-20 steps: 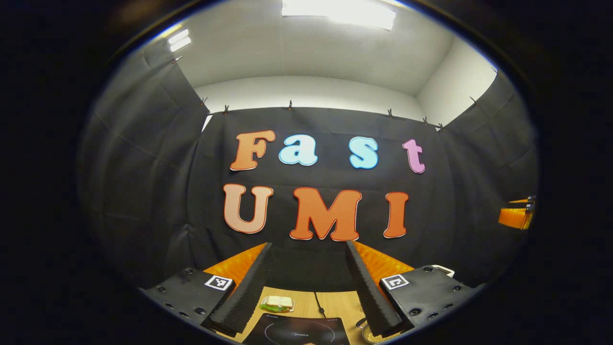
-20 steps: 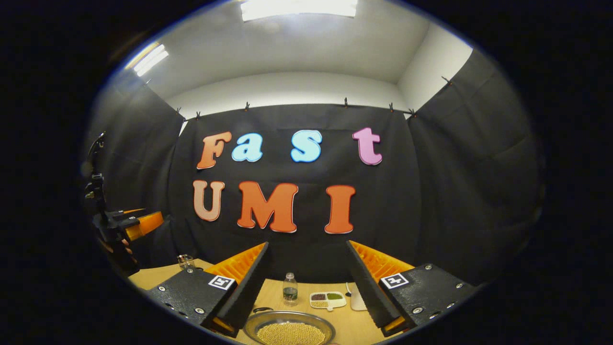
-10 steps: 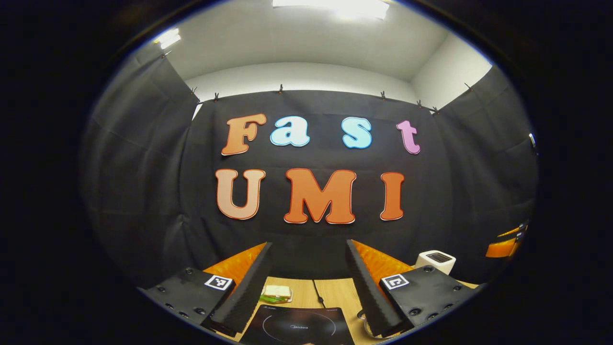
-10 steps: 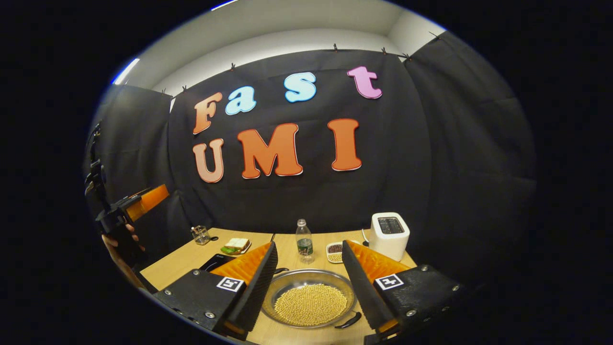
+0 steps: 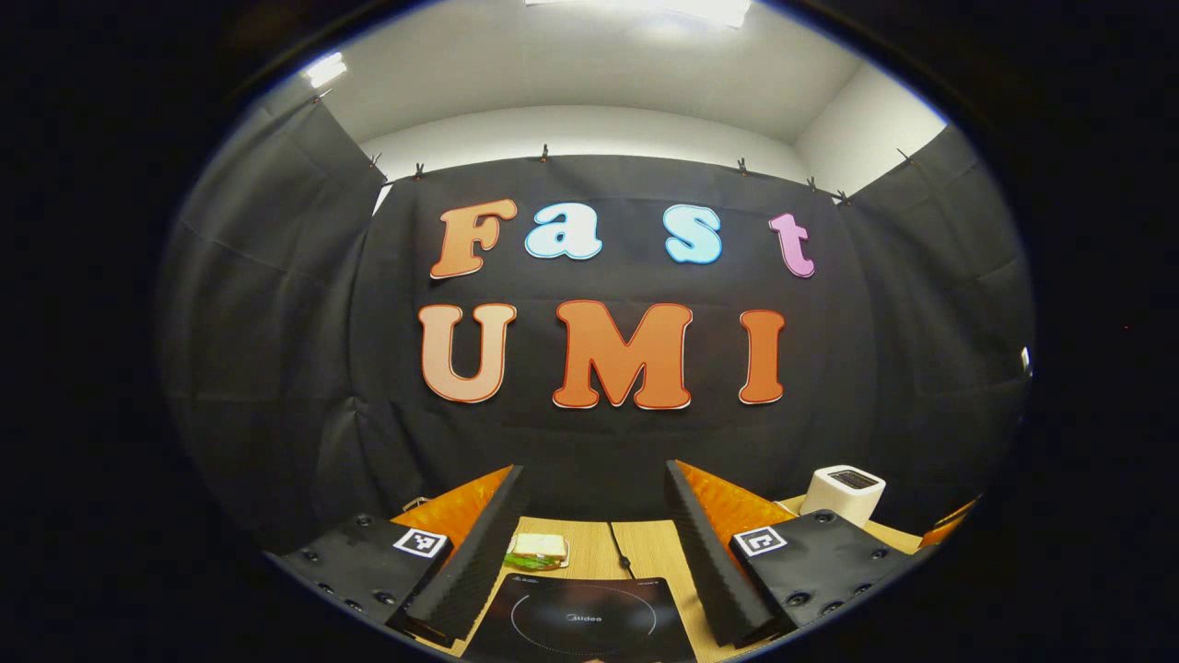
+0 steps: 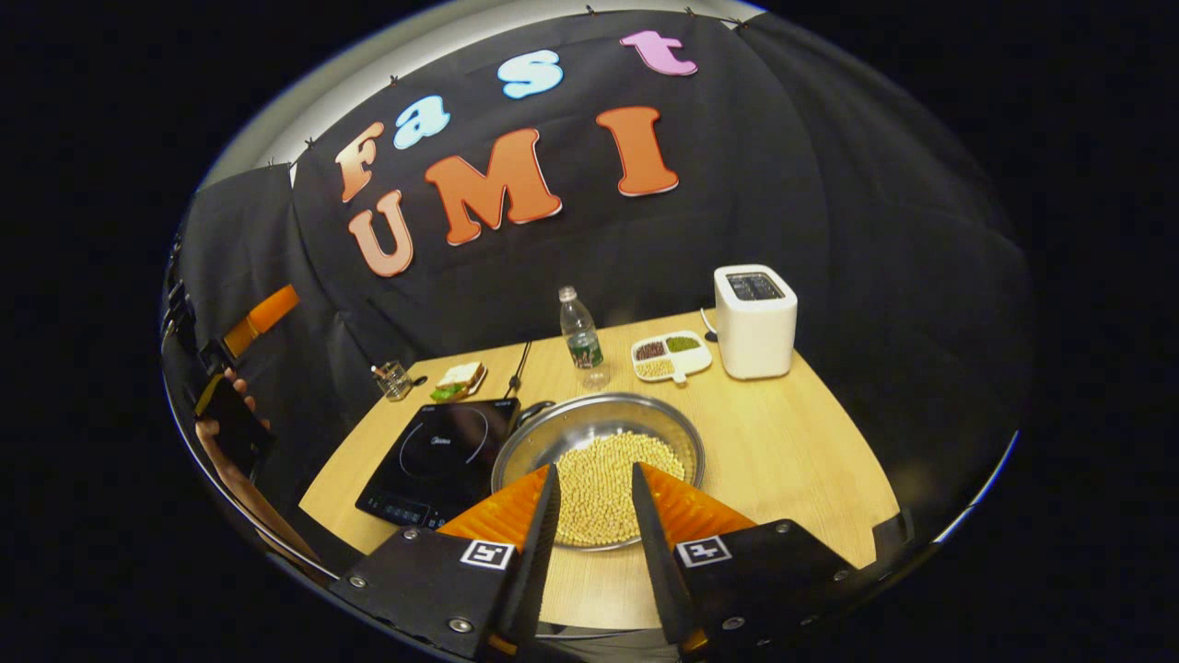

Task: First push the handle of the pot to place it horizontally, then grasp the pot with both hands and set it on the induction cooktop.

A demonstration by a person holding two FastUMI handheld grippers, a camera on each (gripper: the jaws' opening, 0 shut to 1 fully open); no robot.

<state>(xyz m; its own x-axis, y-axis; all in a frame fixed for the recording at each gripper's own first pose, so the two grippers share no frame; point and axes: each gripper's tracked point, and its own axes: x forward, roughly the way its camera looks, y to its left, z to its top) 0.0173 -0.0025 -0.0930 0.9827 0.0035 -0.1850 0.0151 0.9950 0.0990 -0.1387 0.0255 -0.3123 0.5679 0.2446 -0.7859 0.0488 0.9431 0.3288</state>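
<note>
The pot [image 6: 599, 465], a wide shallow metal pan holding pale beans, sits on the wooden table [image 6: 792, 451] touching the right edge of the induction cooktop [image 6: 437, 456]. One dark handle [image 6: 537, 408] shows at the pot's far left rim, beside the cooktop's far right corner; the near rim is hidden behind the fingers. The right gripper [image 6: 594, 516] hangs above and just short of the pot, its jaws apart with nothing between them, pointing down at the pot's near half. The left gripper [image 5: 589, 543] is level, aimed over the cooktop [image 5: 580, 626] toward the booth wall, jaws also apart and empty; in the right gripper view it stands [image 6: 249, 327] well apart to the cooktop's left. By this layout the right gripper is judged nearer to the pot, so the handle push likely falls to it.
</note>
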